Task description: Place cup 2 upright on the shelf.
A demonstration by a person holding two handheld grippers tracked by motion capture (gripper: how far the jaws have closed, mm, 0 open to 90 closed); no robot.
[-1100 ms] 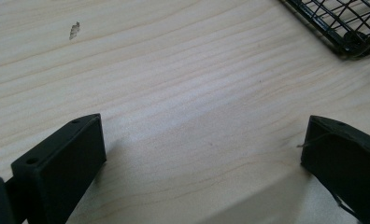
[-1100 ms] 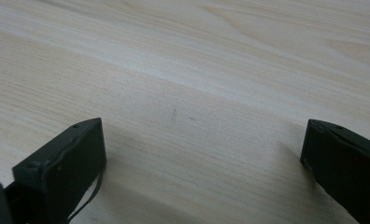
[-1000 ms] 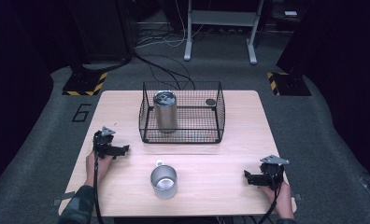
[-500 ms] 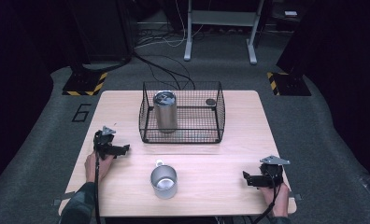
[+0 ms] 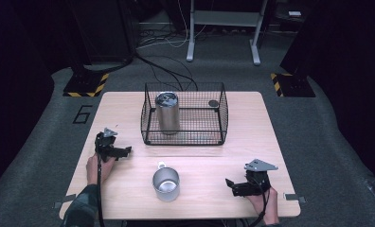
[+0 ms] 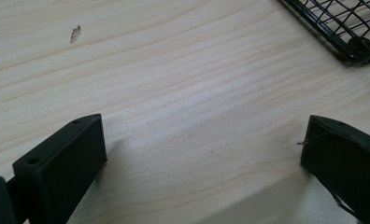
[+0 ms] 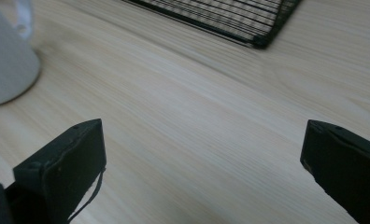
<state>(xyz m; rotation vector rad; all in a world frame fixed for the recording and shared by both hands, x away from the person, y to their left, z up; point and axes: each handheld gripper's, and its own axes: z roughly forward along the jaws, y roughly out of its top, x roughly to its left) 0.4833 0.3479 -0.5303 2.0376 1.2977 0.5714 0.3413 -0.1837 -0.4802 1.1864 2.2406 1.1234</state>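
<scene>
A black wire basket [image 5: 221, 124] stands at the table's middle back, and its corner [image 6: 351, 32] shows in the left gripper view. Inside it, at the left, a tall steel tumbler [image 5: 167, 112] stands upright. A small dark round thing [image 5: 214, 103] lies at the basket's back right. A steel mug [image 5: 165, 183] sits on the table in front of the basket and shows at the left of the right gripper view [image 7: 8, 60]. My left gripper [image 5: 125, 152] [image 6: 204, 154] rests open on the table's left, holding nothing. My right gripper [image 5: 230, 184] [image 7: 204, 158] is open at the front right, jaws pointing toward the mug.
The wooden table [image 5: 129, 109] has bare boards around both grippers. A small pale mark [image 6: 75, 33] lies on the wood ahead of the left gripper. Cables, a metal stand [image 5: 223, 28] and yellow-black striped bases [image 5: 86, 84] sit on the dark floor behind.
My right gripper has shifted slightly left and toward the table's front edge. The left gripper, the mug and the basket have stayed put.
</scene>
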